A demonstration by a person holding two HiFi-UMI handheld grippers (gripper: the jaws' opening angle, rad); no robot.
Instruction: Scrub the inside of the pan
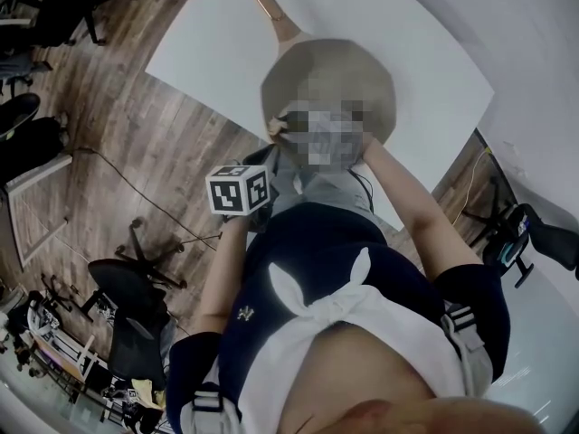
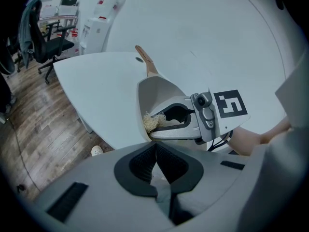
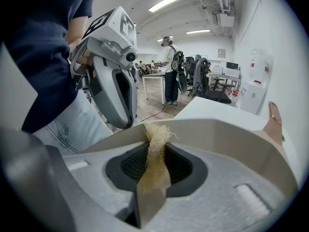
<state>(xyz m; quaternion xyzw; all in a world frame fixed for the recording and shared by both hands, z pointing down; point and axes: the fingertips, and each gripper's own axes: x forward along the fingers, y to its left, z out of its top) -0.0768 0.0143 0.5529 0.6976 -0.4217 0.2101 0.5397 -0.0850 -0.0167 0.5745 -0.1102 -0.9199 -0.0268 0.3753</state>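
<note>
A pale grey pan (image 1: 362,70) with a copper-coloured handle (image 1: 267,5) lies on the white table (image 1: 208,52). My left gripper (image 2: 155,151) is shut on the pan's near rim (image 2: 145,134), and its marker cube (image 1: 240,188) shows in the head view. My right gripper (image 3: 155,139) is shut on a tan fibrous scrub pad (image 3: 155,151). In the left gripper view it reaches into the pan (image 2: 157,93) from the right, with the scrub pad (image 2: 149,122) against the inner wall. In the head view a mosaic patch hides the right gripper.
The table's edge (image 2: 96,124) drops to a wooden floor (image 1: 109,134). Black office chairs (image 1: 136,315) stand on the floor. A water dispenser (image 2: 99,18) is beyond the table. A person (image 3: 170,71) stands far back in the room.
</note>
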